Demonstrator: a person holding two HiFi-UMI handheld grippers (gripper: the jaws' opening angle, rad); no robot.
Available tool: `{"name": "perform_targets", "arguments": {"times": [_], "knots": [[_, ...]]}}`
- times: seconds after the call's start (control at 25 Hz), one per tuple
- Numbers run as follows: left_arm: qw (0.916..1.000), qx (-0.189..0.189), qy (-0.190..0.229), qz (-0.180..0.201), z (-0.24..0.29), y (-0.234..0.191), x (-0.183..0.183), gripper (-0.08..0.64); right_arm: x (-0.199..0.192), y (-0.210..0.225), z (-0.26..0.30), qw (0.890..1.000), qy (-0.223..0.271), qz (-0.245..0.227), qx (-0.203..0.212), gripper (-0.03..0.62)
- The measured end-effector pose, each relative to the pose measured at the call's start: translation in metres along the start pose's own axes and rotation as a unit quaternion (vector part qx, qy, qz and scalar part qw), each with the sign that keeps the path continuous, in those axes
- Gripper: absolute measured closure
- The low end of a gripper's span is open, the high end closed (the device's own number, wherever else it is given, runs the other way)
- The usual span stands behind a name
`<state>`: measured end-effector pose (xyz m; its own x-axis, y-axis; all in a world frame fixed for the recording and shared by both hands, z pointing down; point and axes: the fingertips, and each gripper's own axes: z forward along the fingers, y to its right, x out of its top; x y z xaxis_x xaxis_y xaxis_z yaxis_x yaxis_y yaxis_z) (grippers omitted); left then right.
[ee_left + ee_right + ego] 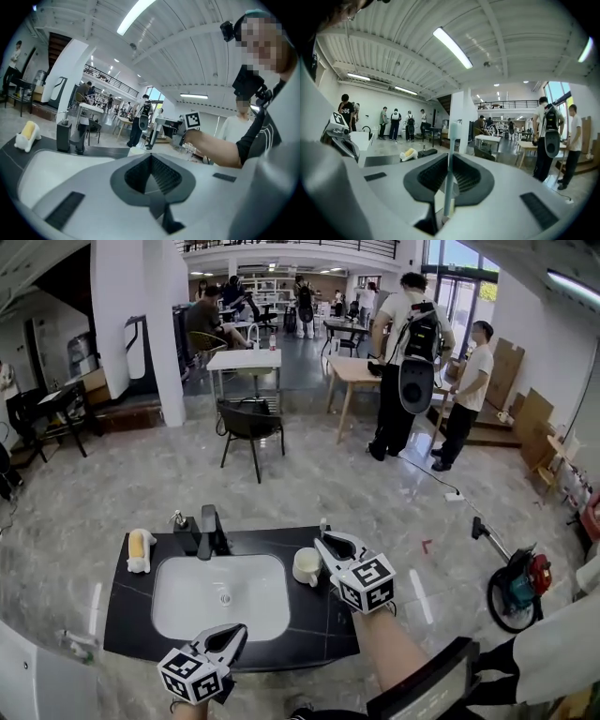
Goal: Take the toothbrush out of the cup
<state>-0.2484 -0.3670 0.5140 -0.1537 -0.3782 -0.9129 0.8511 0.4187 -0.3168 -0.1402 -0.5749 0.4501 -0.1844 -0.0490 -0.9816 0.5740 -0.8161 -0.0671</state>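
Fingers of right gripper pinch toothbrush — upright.

Head view: mounted on the person's head, it faced forward and steeply down over the black stone-look vanity counter, with the hall beyond.

Left gripper view: rode the left gripper, low at the counter's near edge. It looked along its jaws across the countertop towards the hall.

Right gripper view: rode the right gripper and faced the hall, with a pale slim plastic toothbrush close before the lens.

Shared by all three: the yellow-and-white object on the counter, and the standing person with a black backpack.
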Motion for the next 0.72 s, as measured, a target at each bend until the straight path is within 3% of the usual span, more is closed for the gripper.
{"name": "perform_targets", "arguments": {"times": [0.32,0.72], "knots": [[0.9989,-0.019,0.032,0.028,-0.038,0.026,0.015,0.558,0.027,-0.059,-0.081,0.998,0.054,0.015,-0.004,0.554],[0.9936,-0.063,0.065,0.067,-0.082,0.078,0.025,0.558,0.009,-0.153,-0.161,0.998,0.053,0.018,0.016,0.554]]}}
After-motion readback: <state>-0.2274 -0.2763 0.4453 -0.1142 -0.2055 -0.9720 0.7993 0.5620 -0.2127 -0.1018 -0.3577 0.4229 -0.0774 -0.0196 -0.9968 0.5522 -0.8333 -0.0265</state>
